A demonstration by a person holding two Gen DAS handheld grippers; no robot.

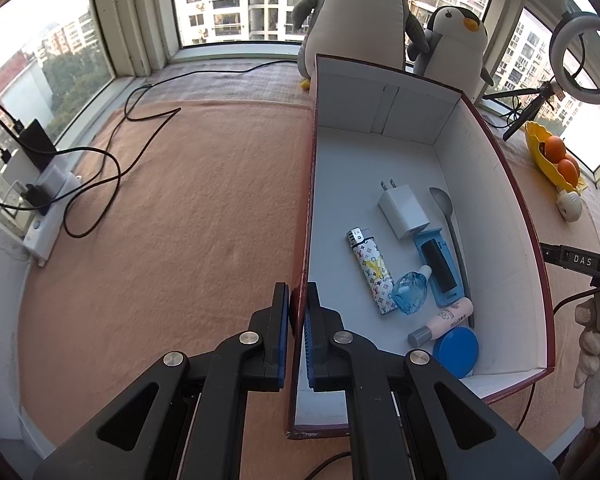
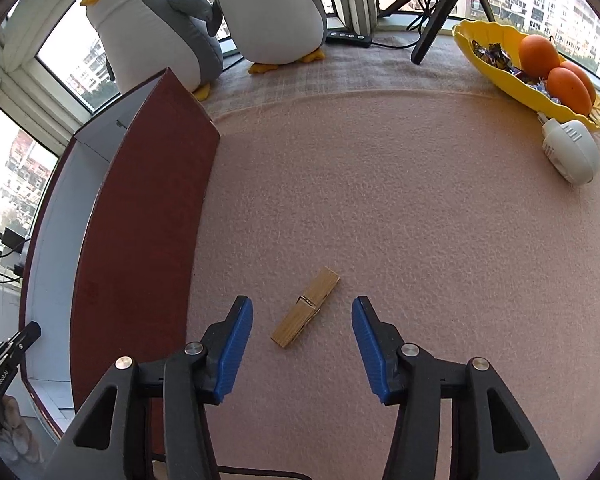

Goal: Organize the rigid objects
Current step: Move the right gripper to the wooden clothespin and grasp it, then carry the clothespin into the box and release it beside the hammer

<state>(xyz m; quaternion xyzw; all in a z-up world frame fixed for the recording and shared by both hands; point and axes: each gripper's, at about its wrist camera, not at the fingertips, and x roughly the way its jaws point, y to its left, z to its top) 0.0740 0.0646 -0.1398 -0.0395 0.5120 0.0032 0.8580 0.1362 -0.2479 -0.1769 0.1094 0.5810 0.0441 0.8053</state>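
1. Left gripper [image 1: 298, 312]: jaws drawn together, clamped on the left side wall of the box [image 1: 500, 184]. One blue pad sits outside the wall, the other inside.
2. Box: dark red outside, white inside, open top, standing on a pink blanket [image 1: 180, 200].
3. Box contents, all lying on the floor at the near end: white charger [image 1: 405, 212], grey spoon [image 1: 448, 220], patterned lighter [image 1: 374, 276], blue case [image 1: 438, 266] with a black insert, small blue bottle [image 1: 412, 294], pink tube [image 1: 444, 322] with a grey cap, round blue lid [image 1: 458, 351]. The far end of the box floor is bare.
4. Right gripper [image 2: 302, 332]: jaws apart, nothing touching the pads.
5. Wooden clothespin [image 2: 306, 307]: flat on the blanket to the right of the box, lying diagonally between the two blue pads, clear of both.
6. Background: two plush penguins [image 2: 156, 32] behind the box by the window; yellow dish [image 2: 496, 76] with oranges [image 2: 568, 84] at far right.
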